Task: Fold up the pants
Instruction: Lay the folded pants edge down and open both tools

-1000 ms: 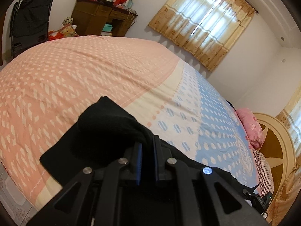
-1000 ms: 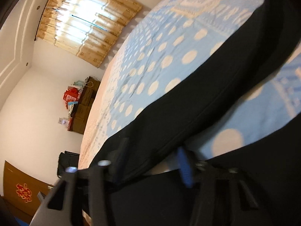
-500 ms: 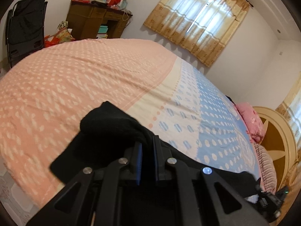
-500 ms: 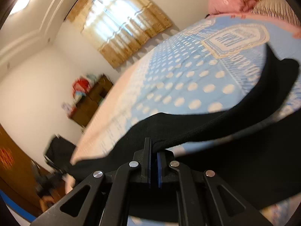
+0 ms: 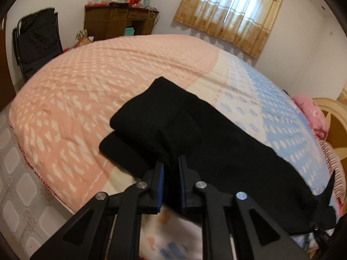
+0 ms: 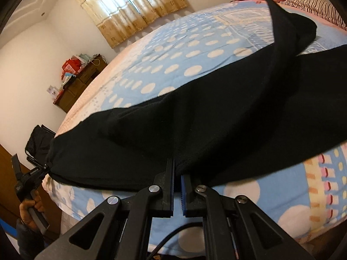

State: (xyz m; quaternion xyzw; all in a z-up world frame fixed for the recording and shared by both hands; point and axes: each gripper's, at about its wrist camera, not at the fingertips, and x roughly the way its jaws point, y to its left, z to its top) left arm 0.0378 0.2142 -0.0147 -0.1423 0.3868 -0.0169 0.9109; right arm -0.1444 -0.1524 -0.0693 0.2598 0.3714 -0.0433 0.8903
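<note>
The black pants (image 5: 216, 143) lie along the near edge of the bed, one leg laid over the other. My left gripper (image 5: 171, 173) is shut on the pants' edge at the pink end; black cloth fills the gap between its jaws. In the right wrist view the pants (image 6: 195, 121) stretch across the blue dotted cover. My right gripper (image 6: 177, 171) is shut on the near edge of the pants, jaws almost together. The left gripper (image 6: 46, 165) also shows there at the far left, pinching the cloth's end.
The bed cover is pink (image 5: 86, 82) on one half and blue dotted (image 6: 184, 60) on the other. A pink pillow (image 5: 312, 114) lies at the headboard. A brown desk (image 5: 117, 21) and a black chair (image 5: 36, 41) stand by the wall. Tiled floor (image 5: 19, 190) lies below the bed edge.
Both grippers have carried the top pant leg across and down onto the lower one. The right gripper went from open around the cloth to shut on it and pulled back.
</note>
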